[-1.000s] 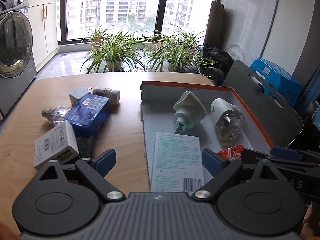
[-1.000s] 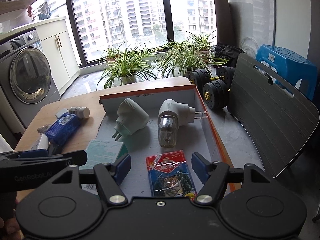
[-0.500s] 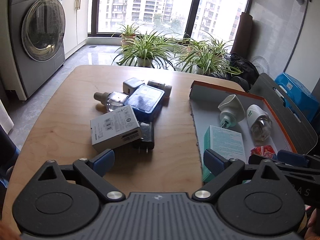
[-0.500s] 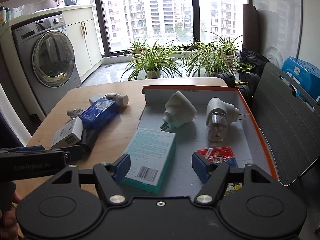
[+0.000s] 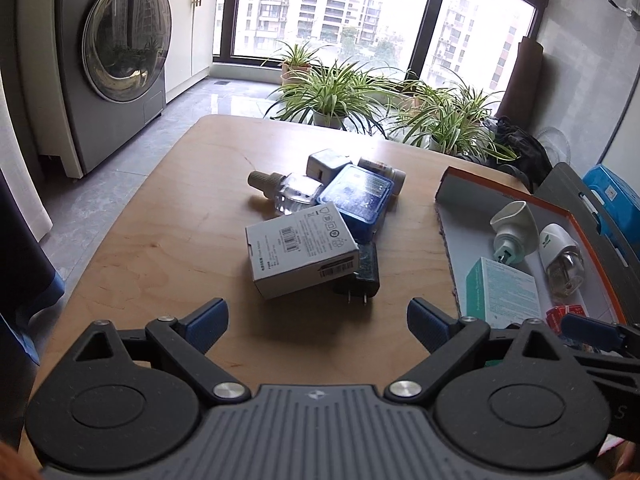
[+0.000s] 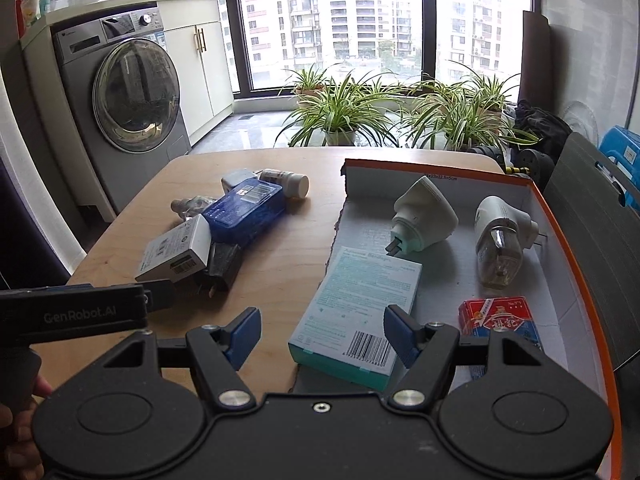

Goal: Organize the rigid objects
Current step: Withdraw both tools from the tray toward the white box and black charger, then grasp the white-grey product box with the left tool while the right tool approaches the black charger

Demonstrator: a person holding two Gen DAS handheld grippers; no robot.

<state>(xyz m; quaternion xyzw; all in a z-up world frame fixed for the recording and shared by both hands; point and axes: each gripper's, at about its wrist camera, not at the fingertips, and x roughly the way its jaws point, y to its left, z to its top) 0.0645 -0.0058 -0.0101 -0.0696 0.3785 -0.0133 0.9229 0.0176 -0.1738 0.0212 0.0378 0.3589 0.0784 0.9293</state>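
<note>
A pile lies mid-table: a grey-white box (image 5: 300, 250), a blue case (image 5: 356, 200), a clear bottle (image 5: 288, 192), a black plug adapter (image 5: 360, 276), a small grey cube (image 5: 326, 162) and a white pill bottle (image 6: 286, 182). The orange-rimmed box lid (image 6: 560, 240) at the right holds a teal box (image 6: 360, 308), two white plug-in devices (image 6: 426, 216) (image 6: 500, 236) and a red pack (image 6: 498, 320). My left gripper (image 5: 316, 320) is open and empty, just short of the pile. My right gripper (image 6: 320, 336) is open and empty over the teal box's near end.
The wooden table (image 5: 180, 240) has a rounded far edge. A washing machine (image 5: 116, 60) stands at the left, potted plants (image 5: 332, 96) by the window. A dark grey board (image 6: 600, 208) leans right of the lid. A blue stool (image 6: 622, 152) stands behind it.
Both grippers have swung left and pulled back: the left one from over the teal box to facing the pile, the right one from over the red pack to the teal box's near end.
</note>
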